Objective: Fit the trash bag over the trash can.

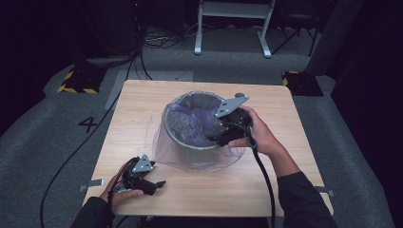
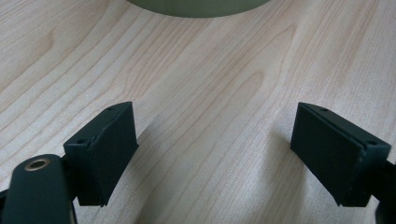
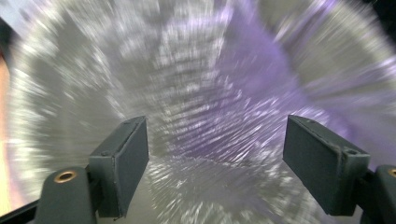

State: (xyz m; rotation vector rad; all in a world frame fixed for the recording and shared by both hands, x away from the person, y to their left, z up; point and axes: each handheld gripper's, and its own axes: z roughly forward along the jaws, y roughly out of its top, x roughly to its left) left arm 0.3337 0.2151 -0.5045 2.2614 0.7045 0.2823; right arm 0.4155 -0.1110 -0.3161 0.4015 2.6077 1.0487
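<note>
The pale square wooden table (image 1: pixel 199 185) carries everything; near its middle stands the round grey metal bin (image 1: pixel 190 140), lined with a thin translucent purple plastic bag (image 1: pixel 183 118) whose loose skirt spills over the rim and pools on the wood around the base. The right gripper (image 1: pixel 219 137) hangs at the bin's near-right rim, tilted into the mouth; in the right gripper view its fingers (image 3: pixel 122 161) stand wide apart with blurred purple film ahead of them and nothing pinched. The left gripper (image 1: pixel 159 184) rests low on the table, well short of the bin and apart from the bag's skirt; its fingers (image 2: pixel 103 151) are spread over bare wood, the bin's base just beyond their tips. The step in hand seems to be seating the liner (a judgement); done well, the right fingers should close on a fold at the rim, not on the metal, and draw it outward gently; thin film tears easily.
</note>
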